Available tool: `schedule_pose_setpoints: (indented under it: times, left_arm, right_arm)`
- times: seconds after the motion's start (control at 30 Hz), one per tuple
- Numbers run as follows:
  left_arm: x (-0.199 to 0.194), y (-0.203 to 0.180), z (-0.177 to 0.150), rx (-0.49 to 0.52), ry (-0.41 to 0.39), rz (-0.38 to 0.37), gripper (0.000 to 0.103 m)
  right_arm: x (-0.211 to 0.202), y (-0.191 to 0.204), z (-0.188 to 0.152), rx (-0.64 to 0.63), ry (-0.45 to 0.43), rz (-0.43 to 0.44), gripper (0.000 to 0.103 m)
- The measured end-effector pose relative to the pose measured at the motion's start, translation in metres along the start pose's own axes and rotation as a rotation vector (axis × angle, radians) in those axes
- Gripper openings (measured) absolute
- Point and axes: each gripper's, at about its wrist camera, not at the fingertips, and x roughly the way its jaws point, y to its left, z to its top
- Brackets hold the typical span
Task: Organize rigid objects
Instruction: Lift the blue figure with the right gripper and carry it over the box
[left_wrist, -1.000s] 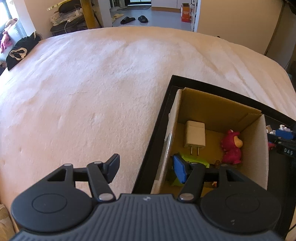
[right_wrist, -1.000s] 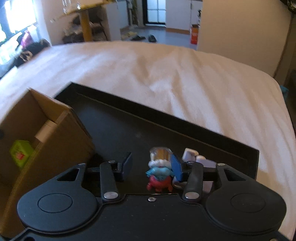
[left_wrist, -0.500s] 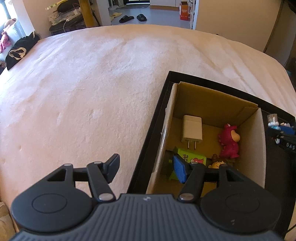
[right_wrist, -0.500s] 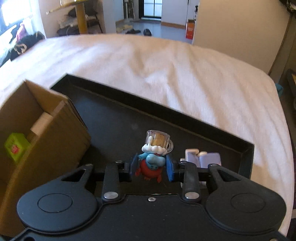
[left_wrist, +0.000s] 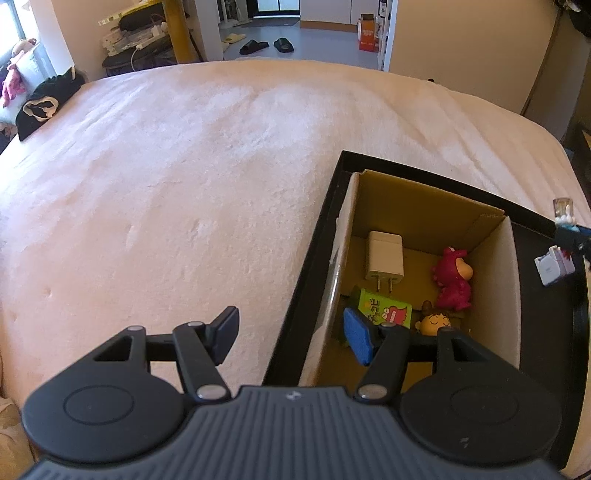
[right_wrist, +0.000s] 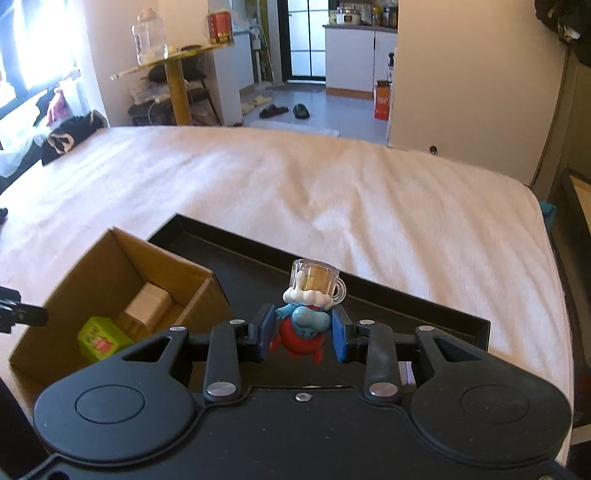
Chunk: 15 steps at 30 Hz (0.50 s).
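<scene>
I hold a small toy figure (right_wrist: 303, 325), blue and red with a clear mug on its head, clamped between the two pads of the right gripper (right_wrist: 303, 334). The figure is upright and lifted above the black tray (right_wrist: 406, 306); nothing under it touches it. The left wrist view shows the same figure at the far right edge, above the tray.

The cardboard box (left_wrist: 424, 206) stands inside the tray at its left end, to the left of the figure in the right wrist view. It already contains a white charger (left_wrist: 384, 254), a green packet (left_wrist: 384, 312), a pink bear figure (left_wrist: 452, 280) and a small yellow-faced figure (left_wrist: 436, 323). I judge these four as sorted.

One white and lilac item (left_wrist: 552, 266) lies on the tray floor to the right of the box; its type cannot be read. I judge it as not yet sorted.

The left gripper (left_wrist: 291, 332) has its jaws wide apart and holds nothing. It hovers at the near left corner of the box, one finger over the bedcover (left_wrist: 184, 166), the other over the box interior.

Estimated progress: well past half. Remaining, as I judge it: carry the held figure left over the box opening, lower and release it, then collect the item left on the tray.
</scene>
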Motion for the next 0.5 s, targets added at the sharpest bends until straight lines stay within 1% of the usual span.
schedule_pose_setpoints:
  times: [0.1, 0.27, 0.5]
  left_arm:
    - [-0.003, 0.003, -0.001, -0.003, -0.005, 0.003, 0.061]
    - [-0.007, 0.006, -0.005, -0.001, -0.017, 0.010, 0.061]
    - [-0.006, 0.008, -0.011, 0.017, -0.021, -0.016, 0.061]
  right_arm:
    - [-0.009, 0.005, 0.005, 0.001, -0.028, 0.004, 0.032]
    - [-0.023, 0.018, 0.011, -0.021, -0.069, 0.047, 0.032]
    - [-0.025, 0.040, 0.015, -0.061, -0.076, 0.091, 0.032]
